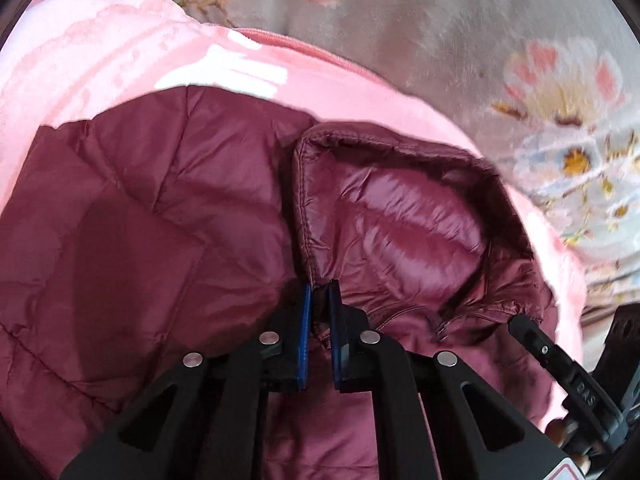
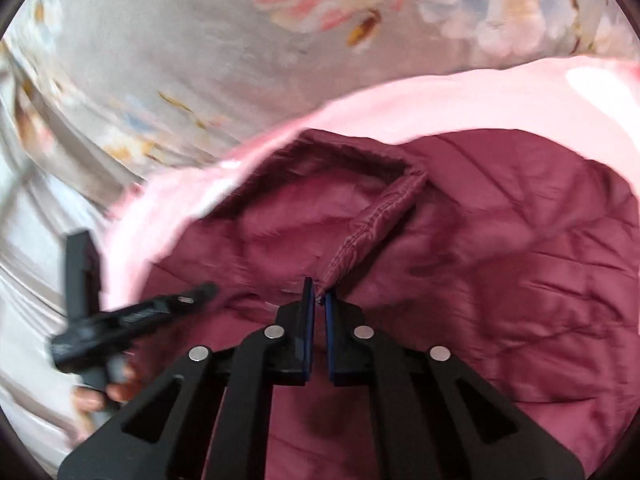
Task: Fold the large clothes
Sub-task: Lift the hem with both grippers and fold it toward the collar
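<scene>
A maroon quilted puffer jacket (image 1: 168, 208) lies spread on top of a pink garment (image 1: 100, 60), which in turn rests on a pale floral bedsheet (image 1: 460, 40). In the left wrist view the jacket fills the near and middle ground, its stitched collar edge (image 1: 306, 208) running from the near middle up toward the far side, with a shinier puffed panel just right of it. The left gripper (image 1: 319, 292) has its blue-padded jaws drawn in narrow, pinching a fold of the maroon fabric at the near end of that collar edge. At the right edge of this view a second black tool pokes in over the jacket, with fingertips (image 1: 558, 428) of a hand showing beneath it. In the right wrist view the jacket (image 2: 500, 260) spreads to the right and near side, the pink garment (image 2: 460, 100) curving around its far and left border, and the floral bedsheet (image 2: 180, 40) beyond. The right gripper (image 2: 317, 294) likewise stands nearly closed, its pads clamped on the near end of a rolled, stitched hem (image 2: 376, 220) that rises diagonally toward the far right. To the near left, the other black gripper reaches onto the jacket's edge, blurred, with a hand (image 2: 96, 396) wrapped around its handle.
</scene>
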Demonstrator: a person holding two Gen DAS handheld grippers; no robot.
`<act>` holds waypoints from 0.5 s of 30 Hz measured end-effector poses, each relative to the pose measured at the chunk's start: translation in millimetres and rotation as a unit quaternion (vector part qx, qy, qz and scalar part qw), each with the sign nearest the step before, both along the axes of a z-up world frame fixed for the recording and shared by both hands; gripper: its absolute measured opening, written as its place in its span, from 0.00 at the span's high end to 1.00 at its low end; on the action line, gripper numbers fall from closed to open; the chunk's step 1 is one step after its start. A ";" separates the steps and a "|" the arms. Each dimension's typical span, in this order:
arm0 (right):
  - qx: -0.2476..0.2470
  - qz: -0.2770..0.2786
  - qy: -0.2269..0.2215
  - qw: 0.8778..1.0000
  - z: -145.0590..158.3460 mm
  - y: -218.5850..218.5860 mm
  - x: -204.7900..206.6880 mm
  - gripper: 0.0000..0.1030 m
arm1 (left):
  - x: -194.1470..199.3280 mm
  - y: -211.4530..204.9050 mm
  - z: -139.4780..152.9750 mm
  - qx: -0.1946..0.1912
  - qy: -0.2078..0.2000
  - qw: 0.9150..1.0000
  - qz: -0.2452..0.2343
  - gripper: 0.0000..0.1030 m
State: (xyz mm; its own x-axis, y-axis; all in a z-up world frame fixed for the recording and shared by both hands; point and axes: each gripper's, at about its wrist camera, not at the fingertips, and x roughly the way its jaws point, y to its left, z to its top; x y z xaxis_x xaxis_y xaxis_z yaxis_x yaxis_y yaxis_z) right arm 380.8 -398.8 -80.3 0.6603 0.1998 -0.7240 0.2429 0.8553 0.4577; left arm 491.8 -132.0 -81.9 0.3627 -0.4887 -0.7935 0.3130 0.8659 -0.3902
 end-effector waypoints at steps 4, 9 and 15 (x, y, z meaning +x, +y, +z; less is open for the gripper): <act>-0.004 0.001 0.027 1.000 -24.6 1.0 -0.1 0.98 | -8.4 -2.9 -5.8 0.023 -0.035 0.999 -0.007 0.92; -0.053 0.002 0.020 0.998 -24.1 14.4 -1.0 0.99 | -21.3 -14.6 -7.1 0.073 -0.087 0.993 -0.016 0.90; -0.030 0.005 0.017 0.999 -24.5 7.0 -6.0 0.98 | -27.3 -22.2 -5.4 0.115 -0.116 0.986 -0.012 0.86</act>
State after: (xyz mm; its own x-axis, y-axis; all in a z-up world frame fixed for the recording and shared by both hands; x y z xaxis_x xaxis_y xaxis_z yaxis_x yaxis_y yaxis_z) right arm 374.7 -391.8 -104.8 0.6339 0.1622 -0.7563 0.2479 0.8836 0.3973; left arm 464.4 -154.1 -87.3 0.5382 -0.3161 -0.7813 0.3931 0.9142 -0.0991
